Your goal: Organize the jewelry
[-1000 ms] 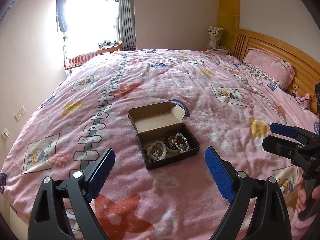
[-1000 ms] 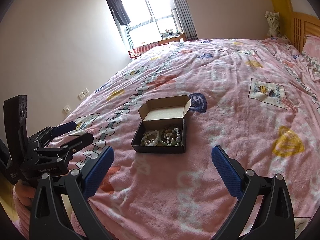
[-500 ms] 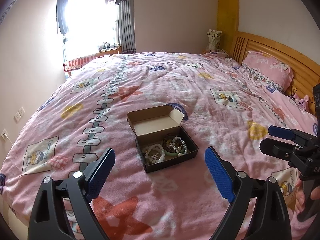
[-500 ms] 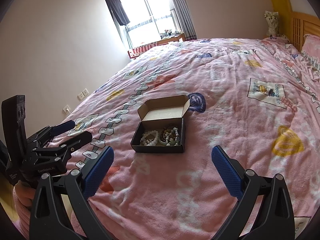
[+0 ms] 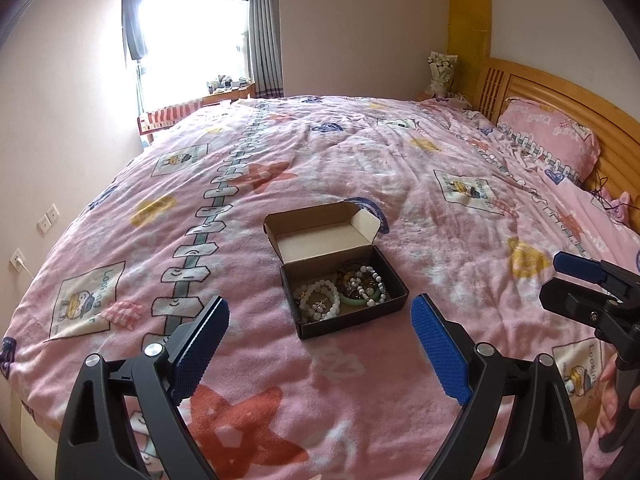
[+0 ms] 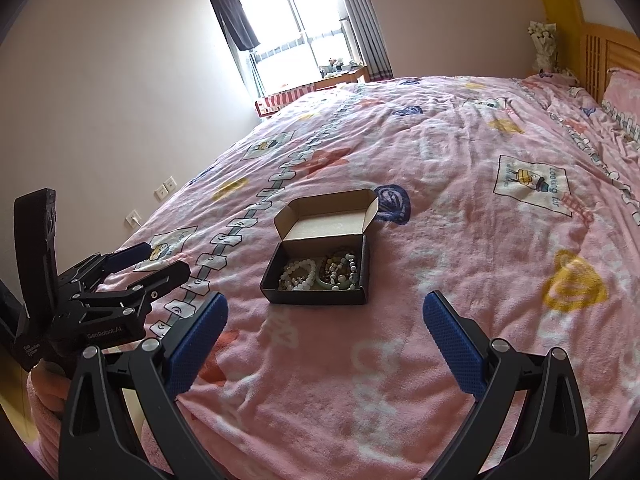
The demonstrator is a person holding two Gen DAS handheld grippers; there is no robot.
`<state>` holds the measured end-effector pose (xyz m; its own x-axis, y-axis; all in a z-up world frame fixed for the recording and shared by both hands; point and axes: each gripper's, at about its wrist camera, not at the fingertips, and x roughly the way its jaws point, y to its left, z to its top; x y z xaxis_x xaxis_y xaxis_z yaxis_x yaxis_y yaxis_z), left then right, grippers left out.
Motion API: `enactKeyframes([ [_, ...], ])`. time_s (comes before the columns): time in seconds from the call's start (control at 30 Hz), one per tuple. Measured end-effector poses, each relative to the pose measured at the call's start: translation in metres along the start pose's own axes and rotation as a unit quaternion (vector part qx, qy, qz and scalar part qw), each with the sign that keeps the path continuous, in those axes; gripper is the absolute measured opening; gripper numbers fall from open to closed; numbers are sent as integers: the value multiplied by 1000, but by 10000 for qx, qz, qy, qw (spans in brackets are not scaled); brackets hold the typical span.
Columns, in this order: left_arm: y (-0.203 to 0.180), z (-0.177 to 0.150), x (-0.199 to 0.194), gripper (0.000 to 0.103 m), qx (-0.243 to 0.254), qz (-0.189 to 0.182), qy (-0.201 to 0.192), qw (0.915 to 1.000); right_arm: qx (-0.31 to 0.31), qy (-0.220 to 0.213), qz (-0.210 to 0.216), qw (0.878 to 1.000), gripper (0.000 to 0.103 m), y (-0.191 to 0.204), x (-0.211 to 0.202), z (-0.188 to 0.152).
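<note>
Left gripper (image 5: 320,340) spread, empty; right gripper (image 6: 324,332) likewise. Open box (image 5: 344,292) of bracelets (image 5: 320,300) rests on bed (image 5: 360,160), just ahead of both. Only left view shows pillow (image 5: 548,140).

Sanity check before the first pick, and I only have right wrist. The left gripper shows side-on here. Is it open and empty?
Observer: Yes. In left wrist, the left gripper has its blue pads spread wide, with nothing between them.
Operator: The box's right wall hides some of the contents from me. What's beside it?
Observer: In the open black cardboard box, a pale green bangle sits there, with a white bead bracelet lying across it.
Operator: Anything loose near the headboard?
Observer: A thin dark cable lies on the bedding beside the pink pillow.
</note>
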<state>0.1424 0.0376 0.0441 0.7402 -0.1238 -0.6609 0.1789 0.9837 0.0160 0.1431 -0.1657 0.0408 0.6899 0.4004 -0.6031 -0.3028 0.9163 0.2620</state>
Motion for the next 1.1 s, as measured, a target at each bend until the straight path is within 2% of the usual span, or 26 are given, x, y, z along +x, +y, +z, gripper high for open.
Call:
enactKeyframes([
  [0.33, -2, -2, 0, 94, -15, -177, 6, 9998, 24, 23, 0, 10000, 96, -2, 2, -1],
  [1.1, -3, -1, -5, 94, -2, -174, -39, 9998, 28, 27, -4, 10000, 96, -1, 2, -1],
])
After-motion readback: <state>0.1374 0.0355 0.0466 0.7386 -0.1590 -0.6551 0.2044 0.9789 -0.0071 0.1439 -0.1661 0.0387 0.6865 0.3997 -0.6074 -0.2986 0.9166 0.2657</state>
